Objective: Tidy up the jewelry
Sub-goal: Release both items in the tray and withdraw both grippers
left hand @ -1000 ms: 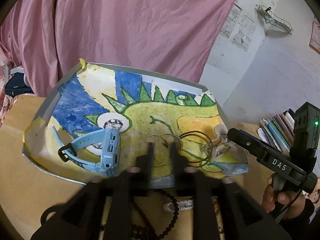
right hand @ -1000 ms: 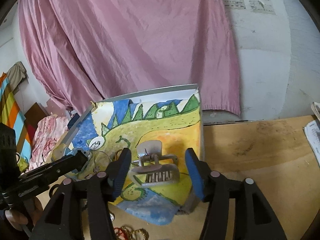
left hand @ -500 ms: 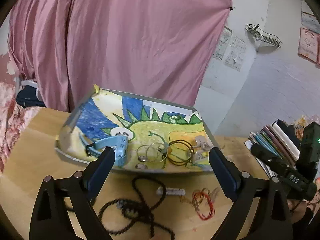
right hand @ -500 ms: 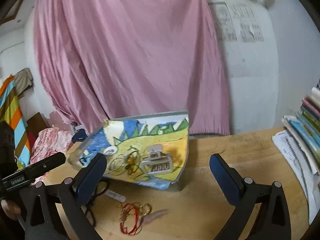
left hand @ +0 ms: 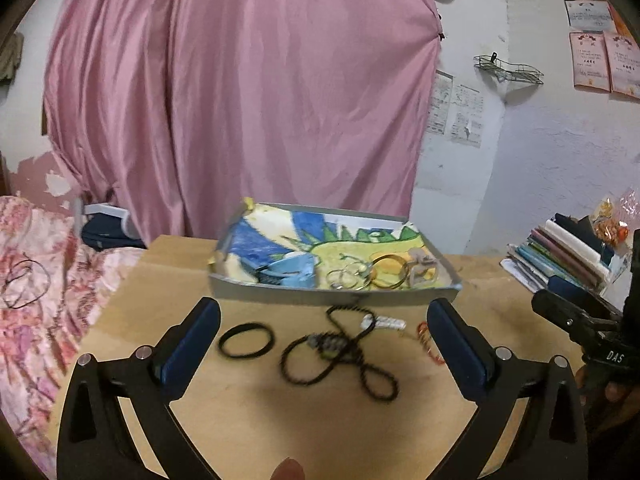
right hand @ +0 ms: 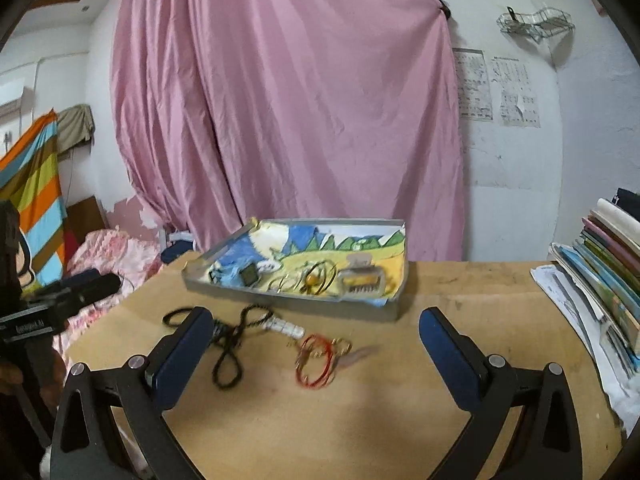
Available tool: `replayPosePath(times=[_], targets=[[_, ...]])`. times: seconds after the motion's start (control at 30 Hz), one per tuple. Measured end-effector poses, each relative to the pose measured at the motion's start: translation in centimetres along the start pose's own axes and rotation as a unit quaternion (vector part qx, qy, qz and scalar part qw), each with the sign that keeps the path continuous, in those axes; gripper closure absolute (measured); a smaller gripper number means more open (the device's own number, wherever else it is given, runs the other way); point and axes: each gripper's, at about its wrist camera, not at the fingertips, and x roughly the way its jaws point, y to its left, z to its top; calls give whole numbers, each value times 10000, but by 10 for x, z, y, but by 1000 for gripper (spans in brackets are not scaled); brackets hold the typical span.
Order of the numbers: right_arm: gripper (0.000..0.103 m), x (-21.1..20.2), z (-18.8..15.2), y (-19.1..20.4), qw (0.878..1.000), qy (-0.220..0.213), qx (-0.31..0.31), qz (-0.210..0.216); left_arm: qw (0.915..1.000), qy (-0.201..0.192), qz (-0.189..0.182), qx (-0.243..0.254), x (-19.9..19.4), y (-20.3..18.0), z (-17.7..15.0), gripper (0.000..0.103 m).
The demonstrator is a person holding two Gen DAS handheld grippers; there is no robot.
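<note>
Both tongs, left gripper [left hand: 323, 334] and right gripper [right hand: 316, 342], are held wide open, empty. The black bead necklace [left hand: 340, 354] near the tray [left hand: 332, 294] could be snagged and dragged.

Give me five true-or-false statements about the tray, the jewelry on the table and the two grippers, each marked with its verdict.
1. Both grippers are open and empty. True: left gripper, right gripper.
2. The blue watch lies in the tray. True.
3. The red bracelet lies in the tray. False: it lies on the table.
4. The black bead necklace is in the left gripper. False: it lies loose on the table.
5. The black hair band lies on the table. True.
</note>
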Motion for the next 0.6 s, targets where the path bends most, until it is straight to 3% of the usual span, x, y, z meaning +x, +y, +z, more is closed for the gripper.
replayPosePath(times=[0.3, 0.6], targets=[[0, -11, -35, 30, 9995, 271, -170, 51, 9994, 5, 335, -10, -43, 24, -39, 2], [0, 14, -60, 40, 9945, 1017, -152, 174, 9970, 672, 372, -19, -35, 43, -68, 2]])
